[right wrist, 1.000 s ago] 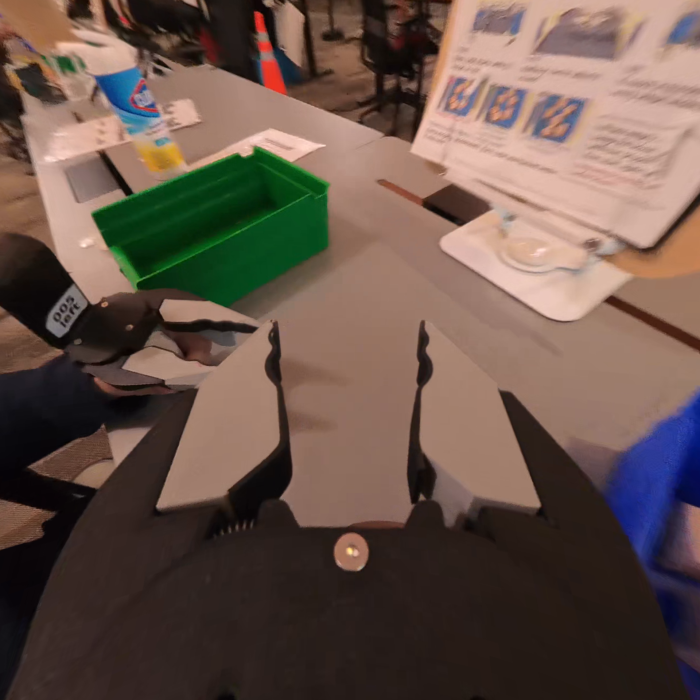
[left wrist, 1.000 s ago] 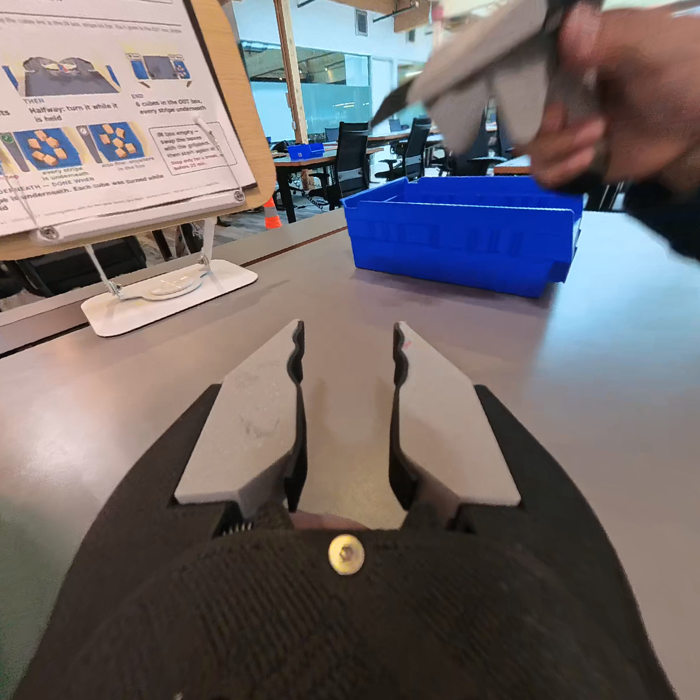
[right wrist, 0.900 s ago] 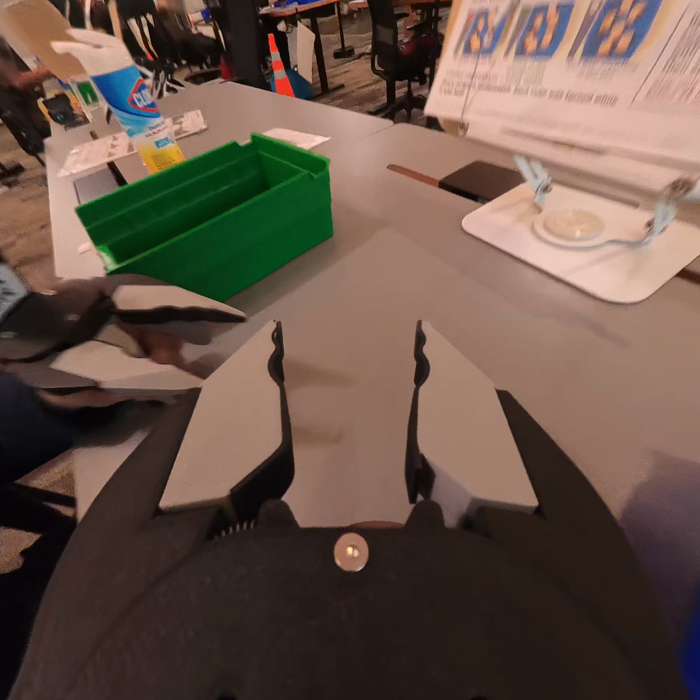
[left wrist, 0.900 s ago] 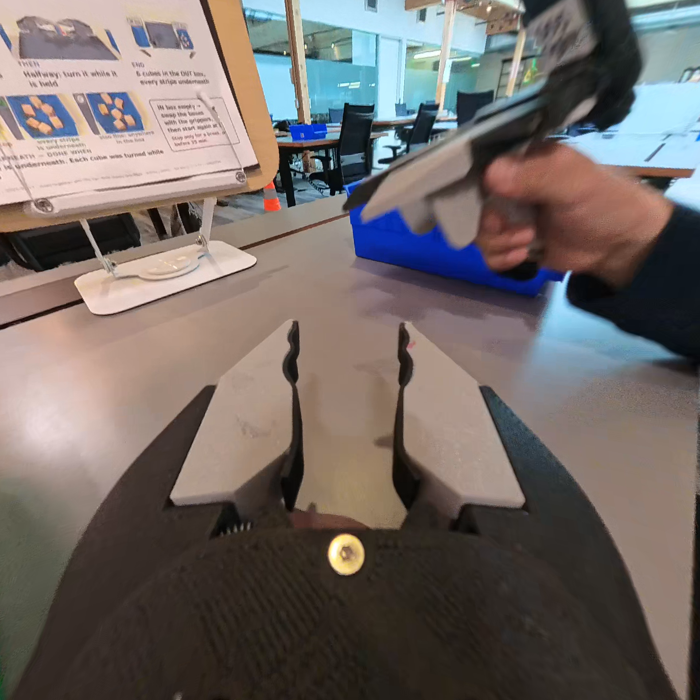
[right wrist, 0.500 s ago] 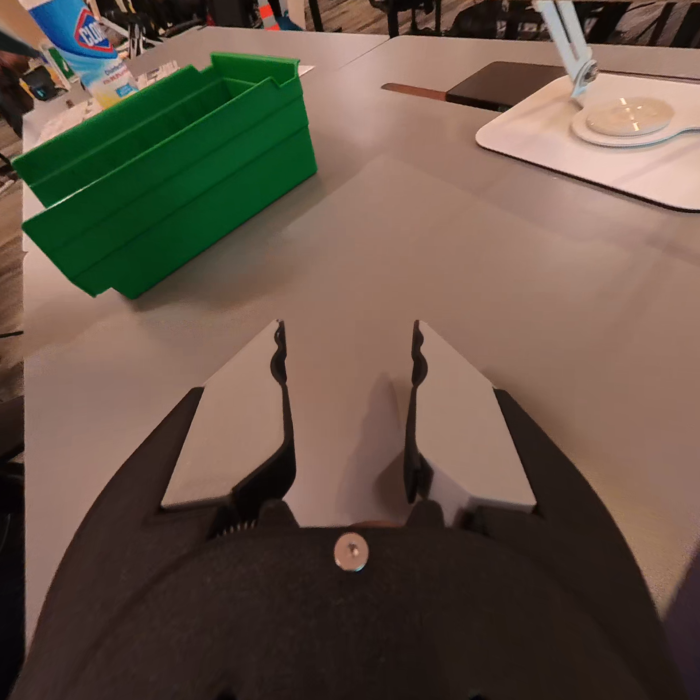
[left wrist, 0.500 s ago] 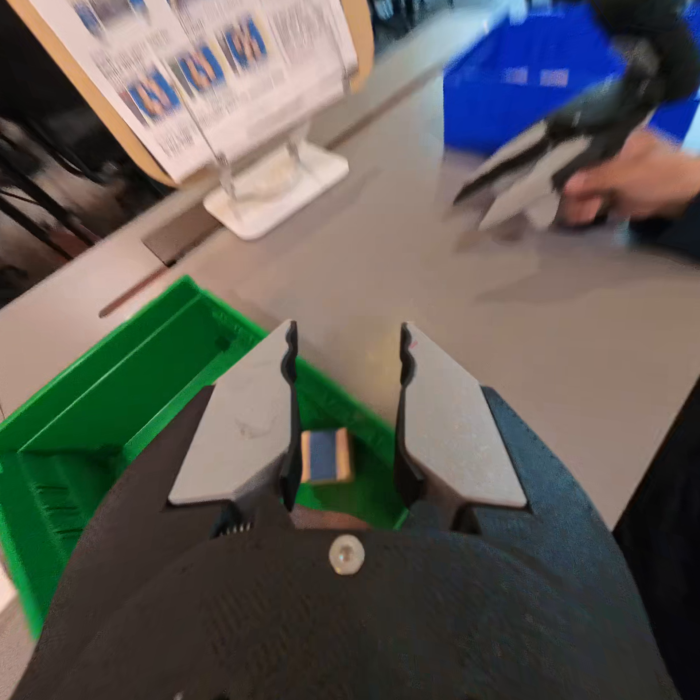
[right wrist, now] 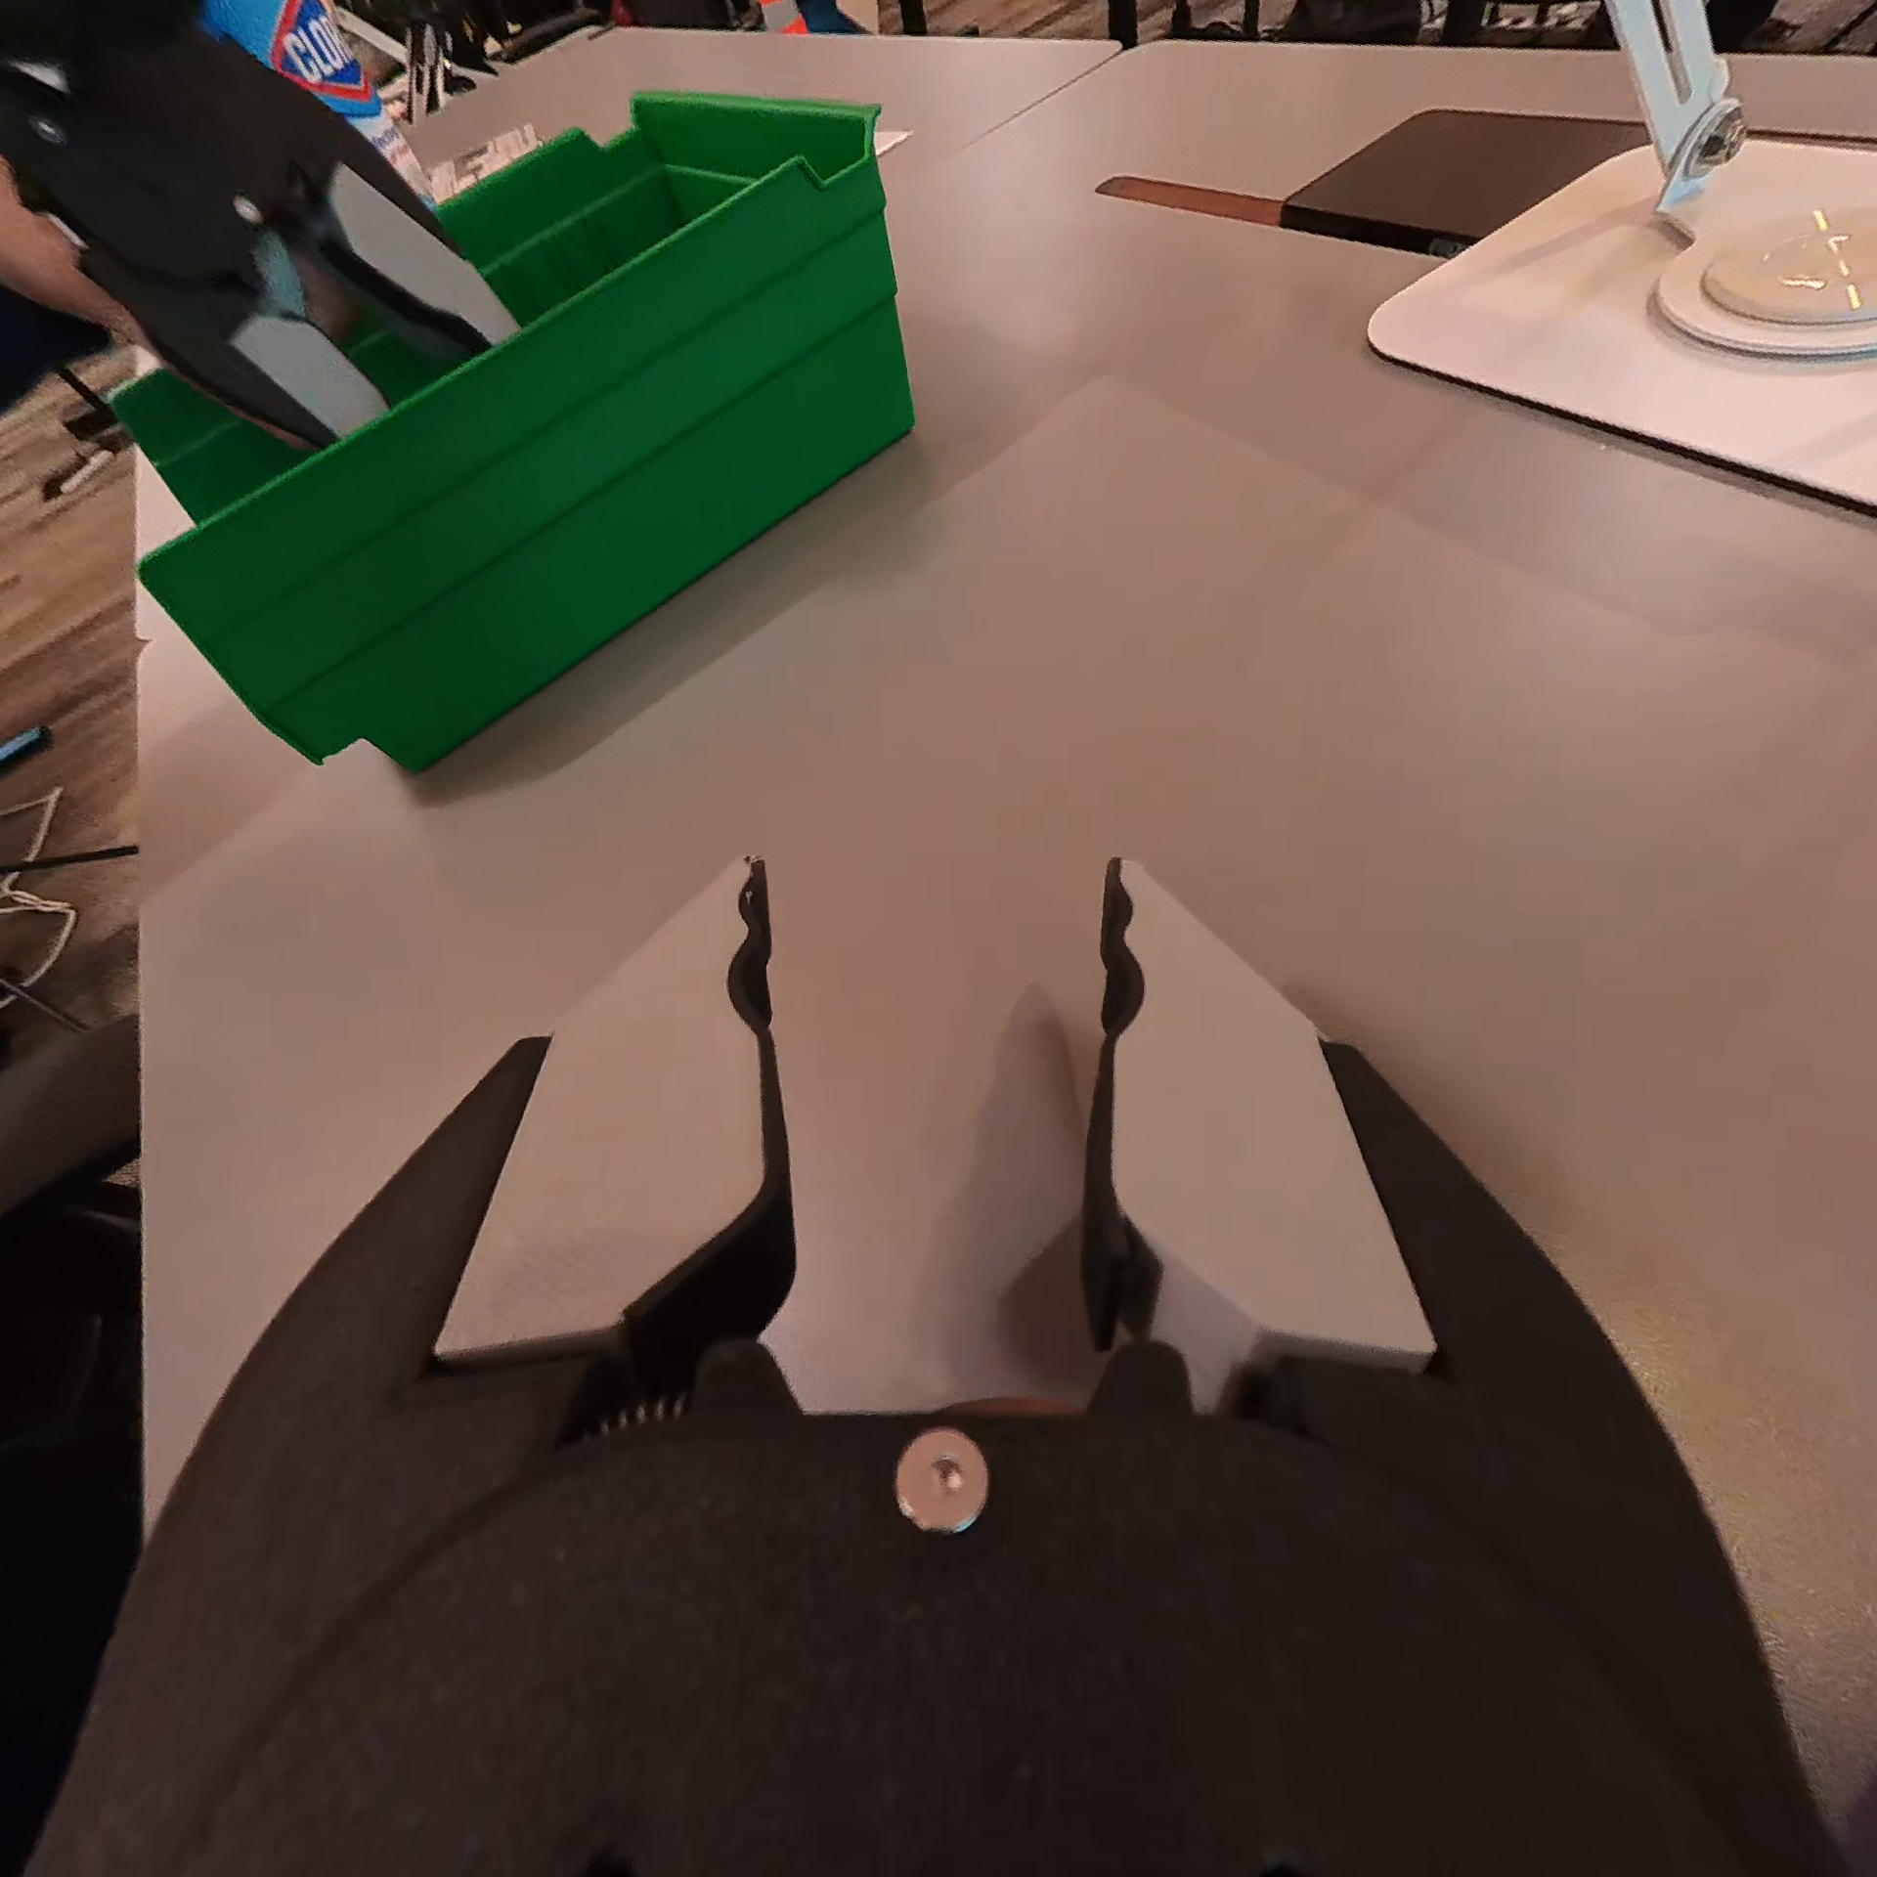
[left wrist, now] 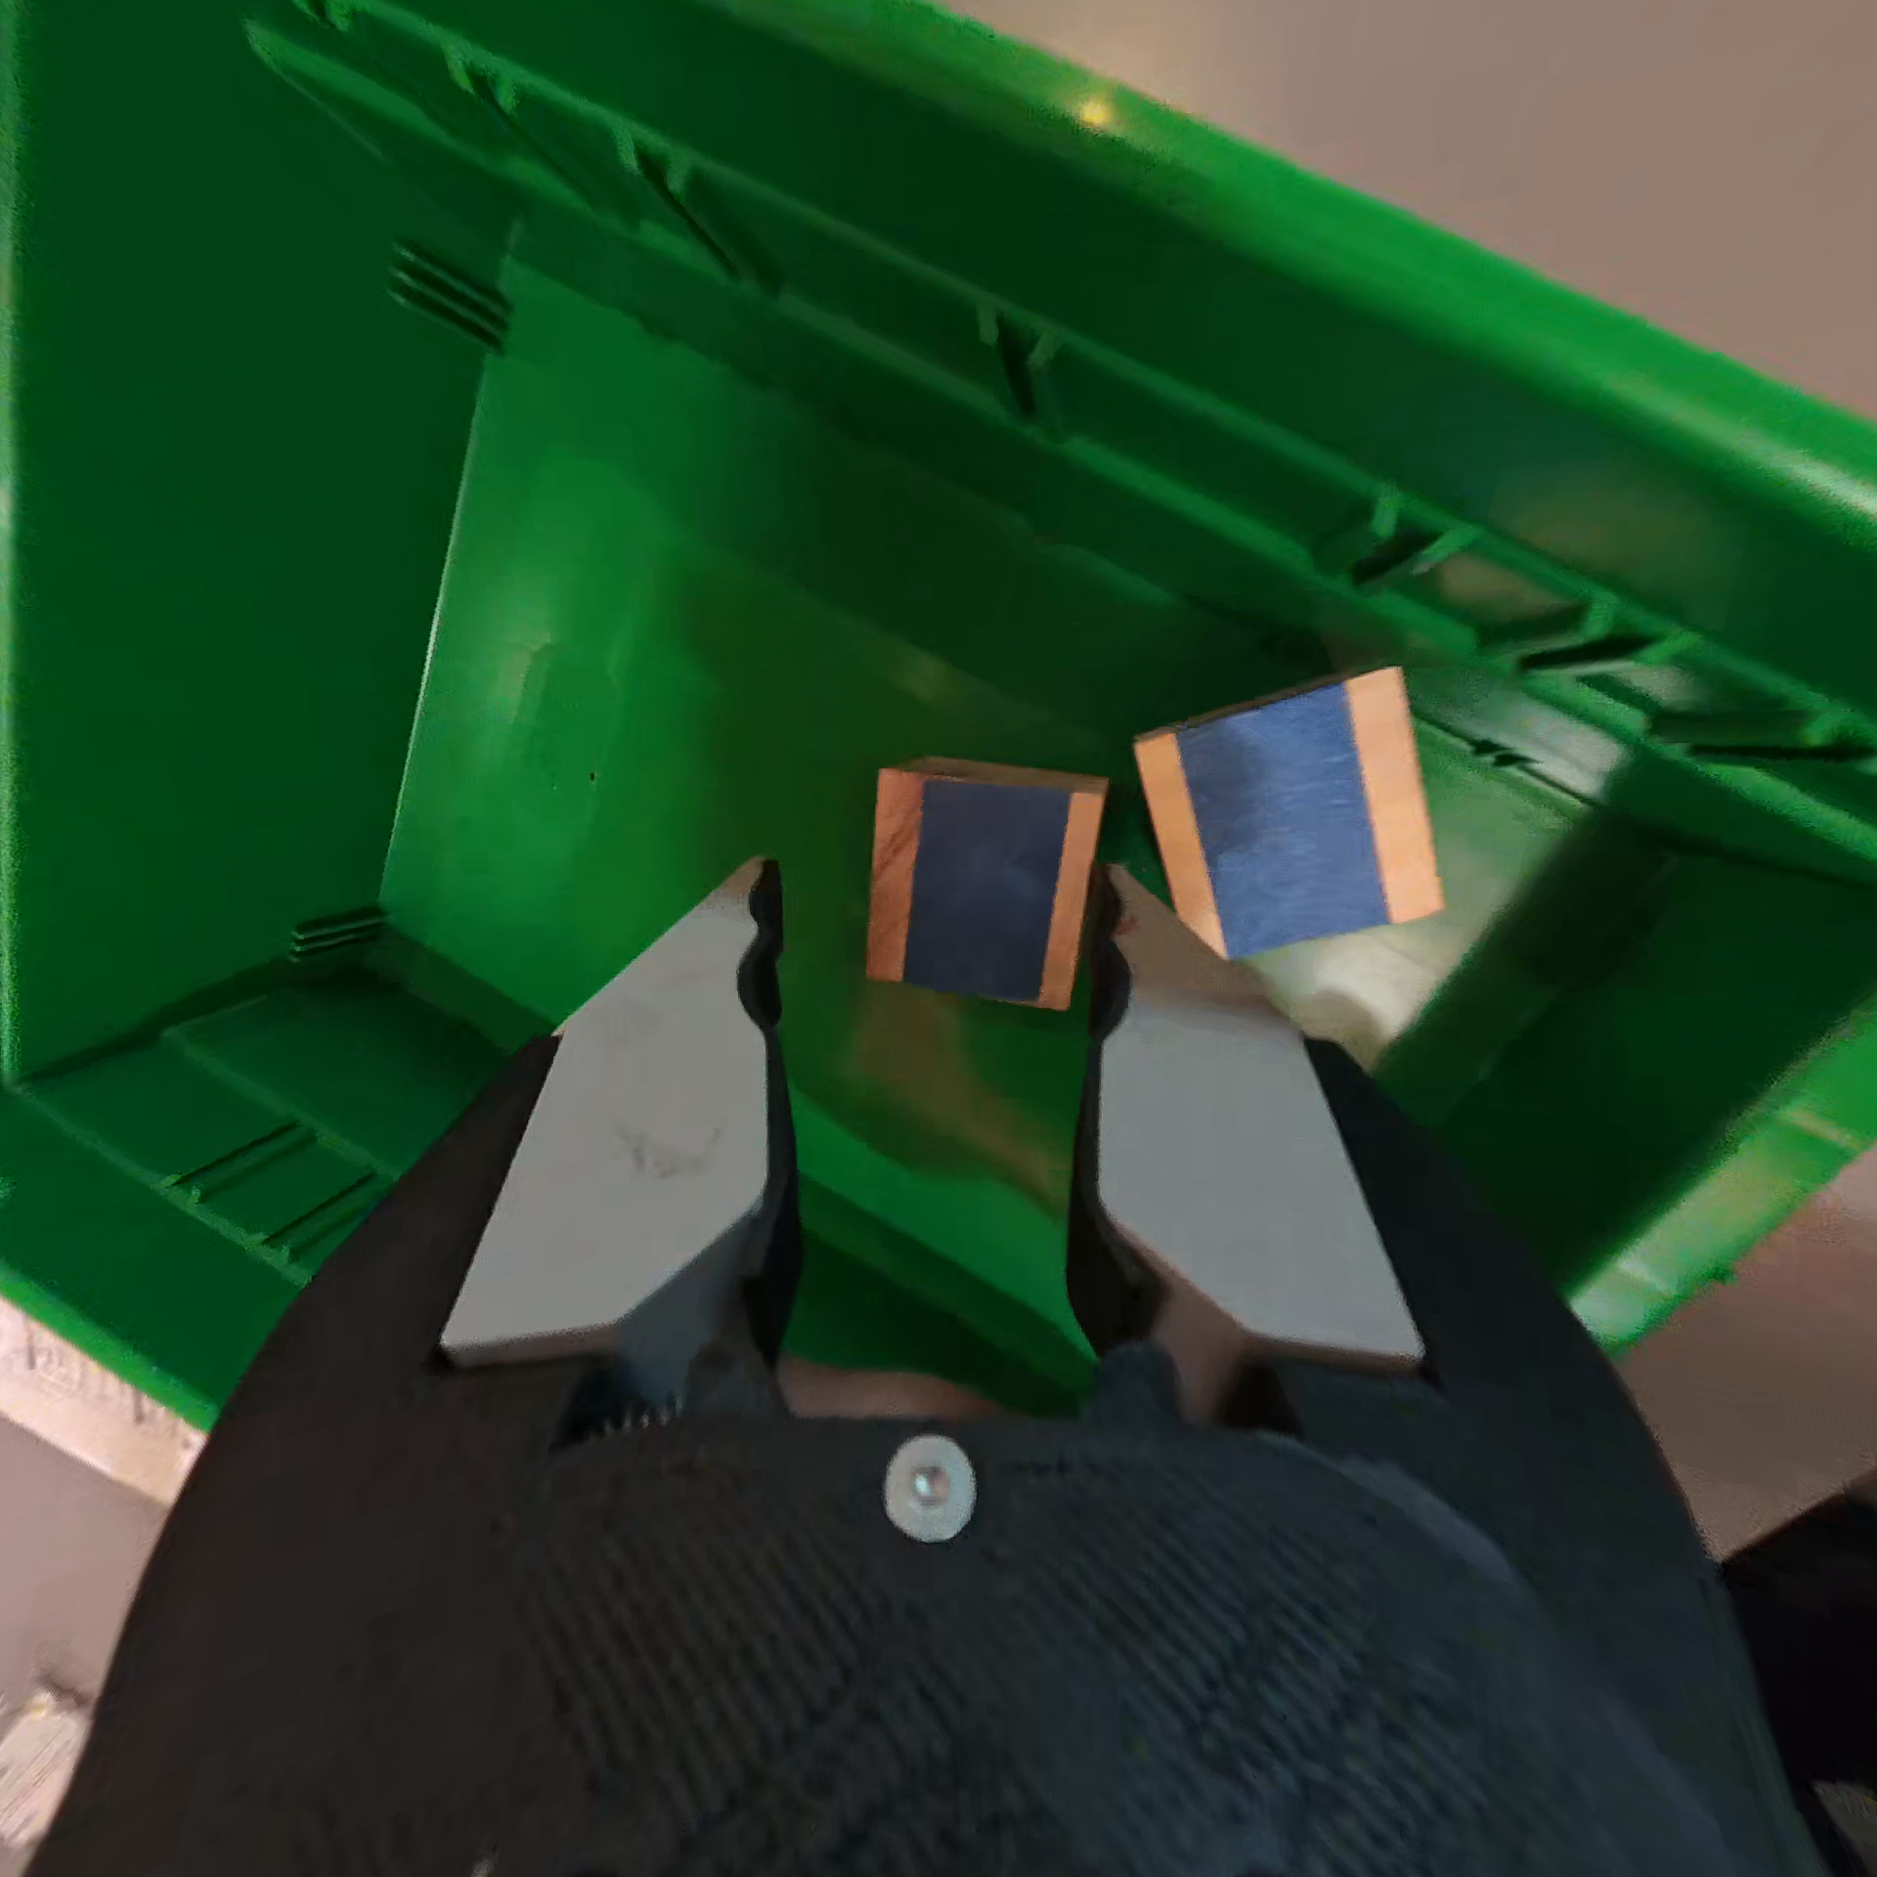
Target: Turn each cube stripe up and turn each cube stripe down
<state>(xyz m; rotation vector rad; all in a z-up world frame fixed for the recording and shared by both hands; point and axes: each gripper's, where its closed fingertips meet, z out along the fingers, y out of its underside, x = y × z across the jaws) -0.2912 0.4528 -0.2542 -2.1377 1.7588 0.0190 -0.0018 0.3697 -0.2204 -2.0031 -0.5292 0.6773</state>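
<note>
Two wooden cubes with a blue stripe facing up lie in the green bin. The nearer cube sits just beyond my left gripper's tips, close to the right finger. The second cube lies to its right, near the bin's far wall. My left gripper is open and empty, pointing down into the bin. In the right wrist view it reaches into the green bin at the far left. My right gripper is open and empty, low over the grey table.
A white stand base sits at the far right of the table, with a dark panel behind it. A blue-labelled container stands behind the green bin. The table's left edge drops to the floor.
My left gripper has swung from the table down into the green bin, close above the two cubes. My right gripper has lowered toward the table and stayed open.
</note>
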